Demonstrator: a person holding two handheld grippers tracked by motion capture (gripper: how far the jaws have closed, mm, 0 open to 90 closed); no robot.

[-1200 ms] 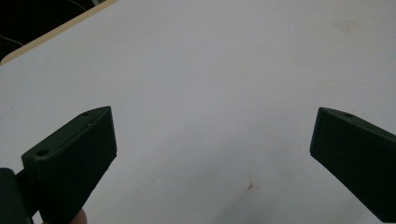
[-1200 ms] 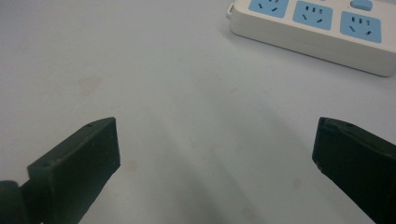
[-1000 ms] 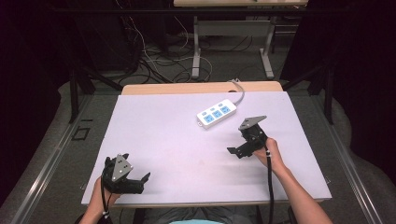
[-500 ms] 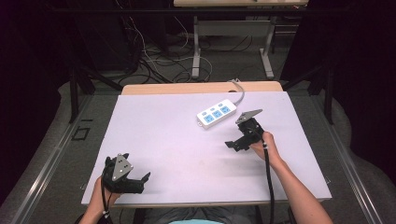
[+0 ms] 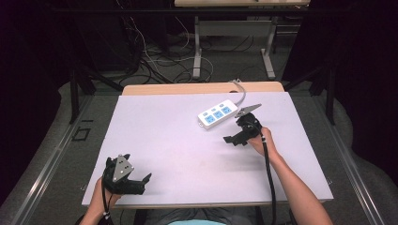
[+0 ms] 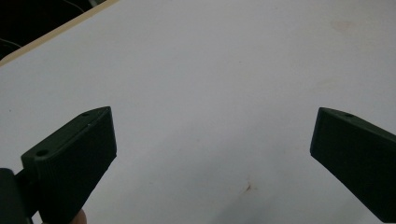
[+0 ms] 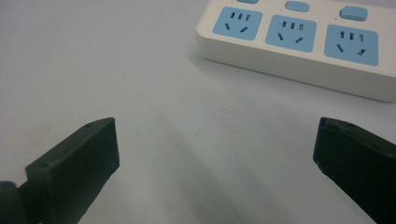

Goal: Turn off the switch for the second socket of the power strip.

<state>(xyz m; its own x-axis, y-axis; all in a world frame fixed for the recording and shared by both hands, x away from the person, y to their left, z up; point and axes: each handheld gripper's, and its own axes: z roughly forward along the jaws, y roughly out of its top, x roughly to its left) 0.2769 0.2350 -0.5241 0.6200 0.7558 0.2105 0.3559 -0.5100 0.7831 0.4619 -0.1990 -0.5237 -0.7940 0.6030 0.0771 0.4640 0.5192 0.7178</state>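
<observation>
White tabletop [image 5: 178, 140] over a wooden table edge, with dark floor and loose cables behind it. Landmark: the white power strip [image 5: 217, 114], which lies flat on the far right part of the tabletop, its three blue socket faces upward and its grey cord [image 5: 240, 91] running off the far edge. The right gripper [image 5: 233, 139] hovers just on the near side of the power strip, held in the person's right hand [image 5: 259, 142]; its jaws stand wide apart and hold nothing. In the right gripper view, the power strip [image 7: 299, 42] lies beyond the jaw tips, apart from both, with bare tabletop between. The left gripper [image 5: 142, 182] sits well away from the power strip, at the near left corner of the tabletop, gripped by the left hand [image 5: 105, 197]. Its jaws are likewise spread wide and empty; the left gripper view shows plain white surface [image 6: 210, 93] between them.
</observation>
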